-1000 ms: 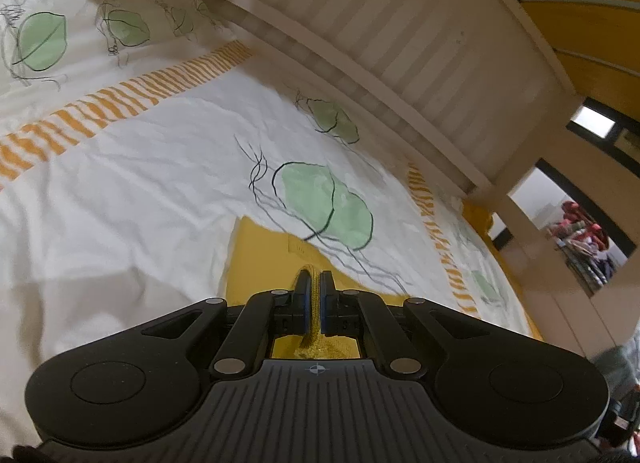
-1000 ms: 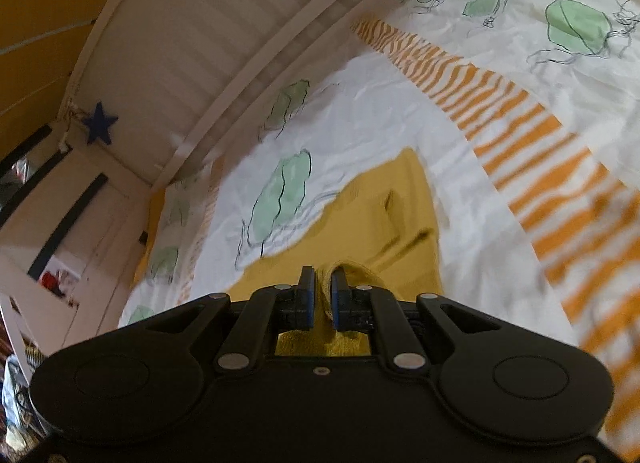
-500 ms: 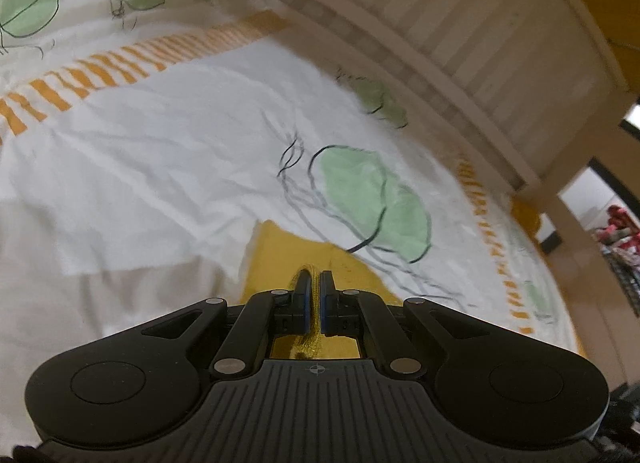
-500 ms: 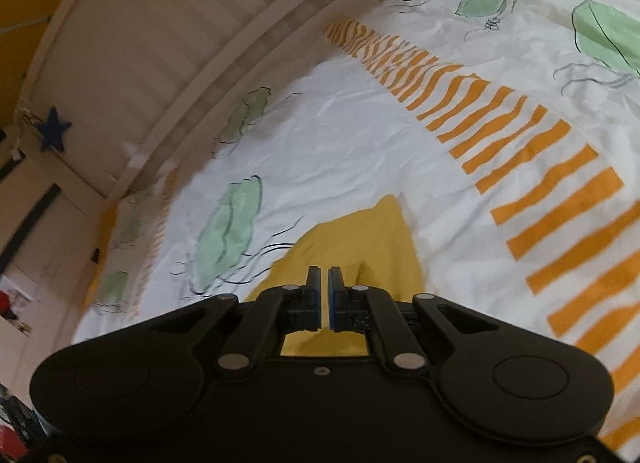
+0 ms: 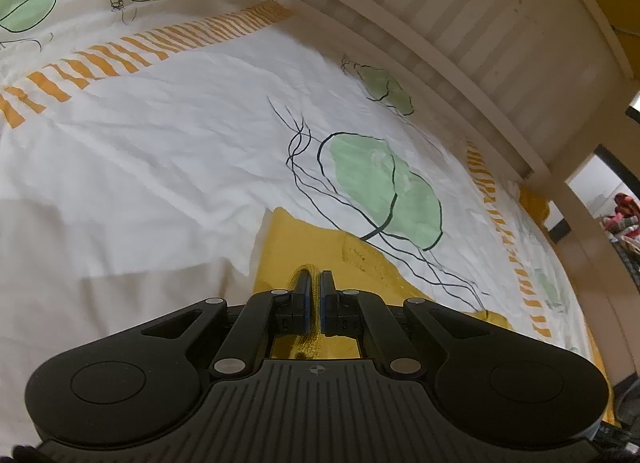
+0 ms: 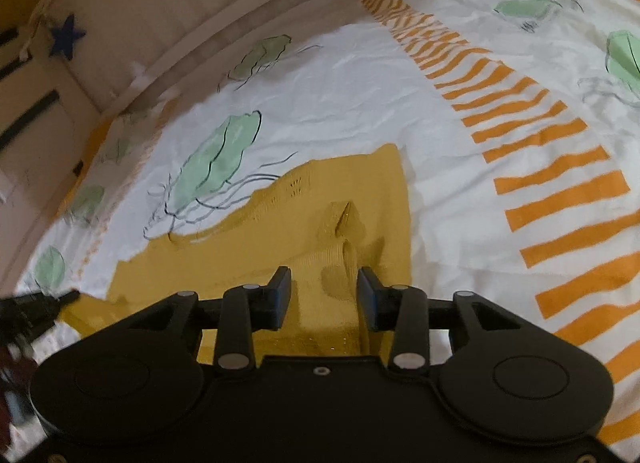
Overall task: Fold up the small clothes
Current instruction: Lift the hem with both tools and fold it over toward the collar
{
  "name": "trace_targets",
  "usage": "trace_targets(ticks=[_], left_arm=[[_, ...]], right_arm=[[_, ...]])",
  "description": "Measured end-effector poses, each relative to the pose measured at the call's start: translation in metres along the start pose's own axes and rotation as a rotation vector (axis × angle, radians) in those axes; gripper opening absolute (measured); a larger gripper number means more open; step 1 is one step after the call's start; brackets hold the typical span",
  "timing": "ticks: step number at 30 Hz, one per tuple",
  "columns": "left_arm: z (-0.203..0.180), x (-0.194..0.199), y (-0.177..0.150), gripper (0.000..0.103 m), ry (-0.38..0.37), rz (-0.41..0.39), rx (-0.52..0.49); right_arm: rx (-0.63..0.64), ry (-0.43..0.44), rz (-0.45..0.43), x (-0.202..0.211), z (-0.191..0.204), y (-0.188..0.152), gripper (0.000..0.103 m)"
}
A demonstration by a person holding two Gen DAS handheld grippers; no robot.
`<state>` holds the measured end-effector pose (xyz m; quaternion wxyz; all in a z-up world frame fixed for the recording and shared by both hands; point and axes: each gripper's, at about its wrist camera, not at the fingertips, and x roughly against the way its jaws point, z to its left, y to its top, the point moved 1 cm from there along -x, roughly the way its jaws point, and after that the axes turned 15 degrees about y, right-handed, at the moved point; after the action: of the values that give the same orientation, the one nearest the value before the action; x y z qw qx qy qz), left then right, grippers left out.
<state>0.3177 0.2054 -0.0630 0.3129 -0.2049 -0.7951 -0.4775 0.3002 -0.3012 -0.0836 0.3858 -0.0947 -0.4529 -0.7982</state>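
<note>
A mustard-yellow knitted garment (image 6: 280, 231) lies spread on the bed cover, its far corner pointing away. In the left wrist view the same yellow garment (image 5: 304, 247) lies just ahead, and my left gripper (image 5: 316, 283) is shut on a rolled edge of it that shows between the blue pads. My right gripper (image 6: 324, 283) has its jaws opening; a raised fold of the knit stands between them, and neither pad presses on it. The tip of the left gripper (image 6: 60, 297) shows at the left edge of the right wrist view.
The white bed cover (image 5: 160, 151) carries green leaf prints and orange striped bands (image 6: 540, 167). A pale slatted bed rail (image 5: 460, 35) runs along the far side. A blue star (image 6: 66, 41) hangs on the rail's end. A doorway (image 5: 608, 199) opens at the right.
My right gripper went from shut on the garment's edge to jaws apart, and the fold dropped onto the bed. Both grippers came down and forward; the left keeps its grip.
</note>
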Motion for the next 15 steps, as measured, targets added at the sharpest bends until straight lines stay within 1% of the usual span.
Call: trace_targets(ticks=[2, 3, 4, 5, 6, 7, 10, 15], left_arm=[[0.000, 0.000, 0.000, 0.004, 0.001, 0.001, -0.002], [0.000, 0.000, 0.000, 0.004, 0.001, 0.001, -0.002], [0.000, 0.000, 0.000, 0.004, 0.002, 0.001, -0.002], [0.001, 0.000, 0.000, 0.004, 0.002, 0.001, -0.003], [0.001, 0.000, -0.001, 0.004, 0.001, 0.002, -0.003], [0.001, 0.001, -0.001, 0.004, 0.002, 0.002, -0.003], [0.001, 0.002, -0.001, 0.004, -0.004, 0.004, 0.001], [0.001, 0.013, 0.003, 0.004, -0.041, -0.008, -0.005]], right_arm=[[0.027, 0.007, 0.011, -0.002, 0.000, -0.002, 0.048], [0.036, 0.010, 0.015, -0.003, 0.000, -0.002, 0.036], [0.047, 0.015, 0.014, -0.002, 0.001, -0.003, 0.018], [0.057, 0.018, 0.014, -0.001, 0.003, -0.004, 0.012], [0.068, 0.025, 0.017, 0.000, 0.004, -0.005, 0.011], [0.071, 0.031, 0.018, 0.001, 0.005, -0.006, 0.008], [0.046, 0.064, -0.008, 0.007, 0.006, -0.006, 0.007], [-0.098, 0.158, -0.114, 0.026, -0.002, 0.007, 0.007]])
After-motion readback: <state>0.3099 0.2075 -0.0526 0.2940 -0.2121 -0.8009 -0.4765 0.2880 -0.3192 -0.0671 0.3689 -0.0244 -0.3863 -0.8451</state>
